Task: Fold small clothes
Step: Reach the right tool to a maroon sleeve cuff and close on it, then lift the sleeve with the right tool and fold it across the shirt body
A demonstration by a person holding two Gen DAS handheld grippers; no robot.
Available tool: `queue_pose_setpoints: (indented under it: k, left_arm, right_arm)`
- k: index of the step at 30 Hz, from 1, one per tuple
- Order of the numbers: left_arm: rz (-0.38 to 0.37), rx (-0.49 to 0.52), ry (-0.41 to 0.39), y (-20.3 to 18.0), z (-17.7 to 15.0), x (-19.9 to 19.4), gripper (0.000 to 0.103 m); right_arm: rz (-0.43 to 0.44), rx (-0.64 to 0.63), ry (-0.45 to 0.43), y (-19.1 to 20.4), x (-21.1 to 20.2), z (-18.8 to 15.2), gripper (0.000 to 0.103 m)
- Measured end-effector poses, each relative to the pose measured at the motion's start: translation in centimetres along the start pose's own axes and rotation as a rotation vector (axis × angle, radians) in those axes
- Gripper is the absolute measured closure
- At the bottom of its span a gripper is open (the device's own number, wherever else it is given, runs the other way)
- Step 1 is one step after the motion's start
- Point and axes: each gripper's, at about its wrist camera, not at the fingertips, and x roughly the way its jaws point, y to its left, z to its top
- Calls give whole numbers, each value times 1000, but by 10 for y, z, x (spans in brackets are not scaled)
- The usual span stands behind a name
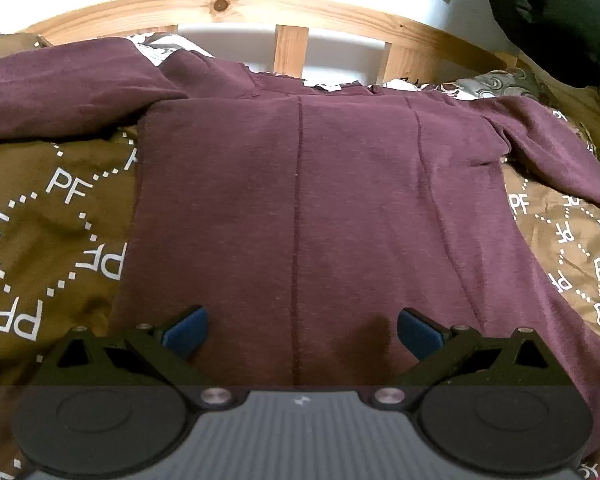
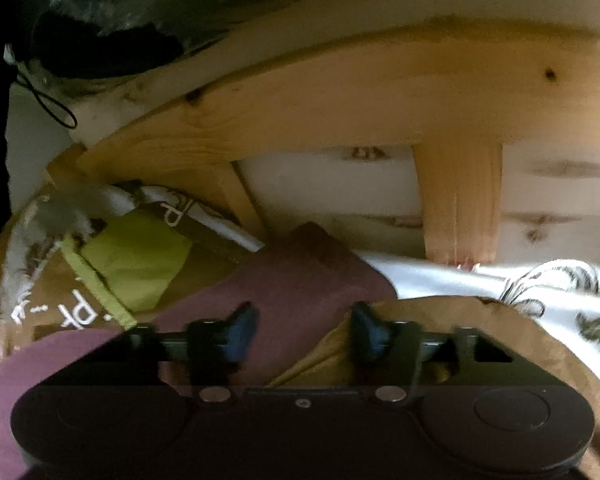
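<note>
Sweater (image 1: 320, 200), maroon, lies flat on a brown blanket (image 1: 52, 240) printed with white "PF" and dotted lines. Left gripper (image 1: 302, 334) hovers over its near hem, fingers wide apart, empty. Right gripper (image 2: 304, 330), half-open with nothing pinched, sits over a sweater corner near the headboard (image 2: 340, 100).

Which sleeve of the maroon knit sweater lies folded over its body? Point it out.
The left-hand sleeve of the maroon knit sweater: it overlaps the shoulder, while the right-hand sleeve trails outward.
</note>
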Motion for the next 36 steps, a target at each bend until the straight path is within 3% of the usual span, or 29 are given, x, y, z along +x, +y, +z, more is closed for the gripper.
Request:
queue_pose_setpoints:
  k: [2,5,11,14,16,20,27,33,36]
  left_arm:
    - [-4,-7,1,1,1,0,1]
    - [-7,-15,6,2,2,0,1]
    - [-8,-26,11,2,4,-2,1]
    - [-11,-44,15,5,7,-4,1]
    - [10,-63,25,7,11,-6,1]
    - [136,-70,0,14,22,-18,1]
    - [132,-110,-82,33,35,-48,1]
    - [163,-131,-173,49,44,-70,1]
    - [217,-166,-235,59,46,-80,1]
  right_arm:
    - [-23,-22,-21,4,0,-1,83]
    - [-31,-79,-72,12,-7,-6,96]
    - [-3,-350,-278,41,-52,-24,100]
    - [49,-402,-365,55,-77,-25,101]
    - [107,-444,-428,70,-97,-28,101]
    - [212,-583,-557,100,-133,-43,101]
    - [452,-773,-756,156,-203,-84,101]
    - [703,-952,-819,195,-253,-139,101]
    - [813,-1066,-817,206,-265,-174,101]
